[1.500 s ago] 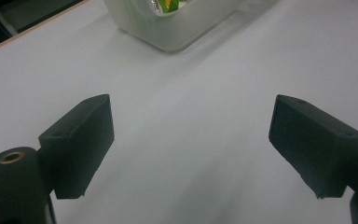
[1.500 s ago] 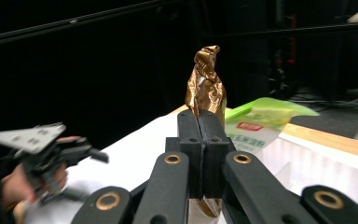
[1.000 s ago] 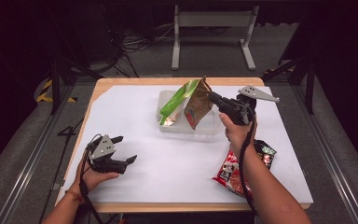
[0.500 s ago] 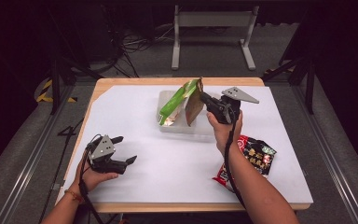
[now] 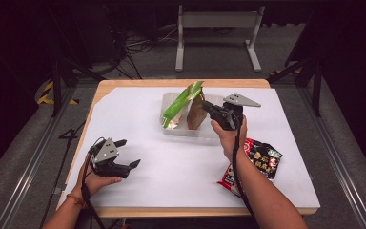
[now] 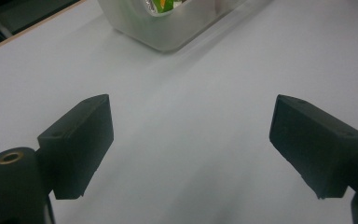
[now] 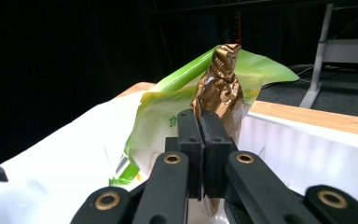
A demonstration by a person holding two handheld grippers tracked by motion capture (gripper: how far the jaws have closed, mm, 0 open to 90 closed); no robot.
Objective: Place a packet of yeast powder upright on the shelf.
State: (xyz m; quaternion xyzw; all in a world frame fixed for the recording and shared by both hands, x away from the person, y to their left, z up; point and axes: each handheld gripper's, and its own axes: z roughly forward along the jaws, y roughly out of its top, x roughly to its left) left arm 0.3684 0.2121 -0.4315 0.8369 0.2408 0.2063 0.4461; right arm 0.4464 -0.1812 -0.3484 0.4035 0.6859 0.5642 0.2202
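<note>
Right tongs (image 7: 200, 122) clamp brown packet (image 7: 219, 93) over tub (image 5: 205, 132) | left tongs (image 6: 191, 144) wide, empty

Setting: laboratory or recording studio, dimly lit. Evidence: 1 wooden table (image 5: 262, 84) covered with a white sheet (image 5: 181, 162); black surroundings on all sides; grey carpeted floor (image 5: 24, 143) with loose cables (image 5: 133, 45); a white metal stand (image 5: 217, 28) behind the table; dark tripod legs (image 5: 59, 81) at both sides; yellow-black hazard tape (image 5: 45, 93) on the floor at the left.

Bright overhead light whitens the table (image 5: 171, 176); surroundings dark, close views softly blurred.
</note>
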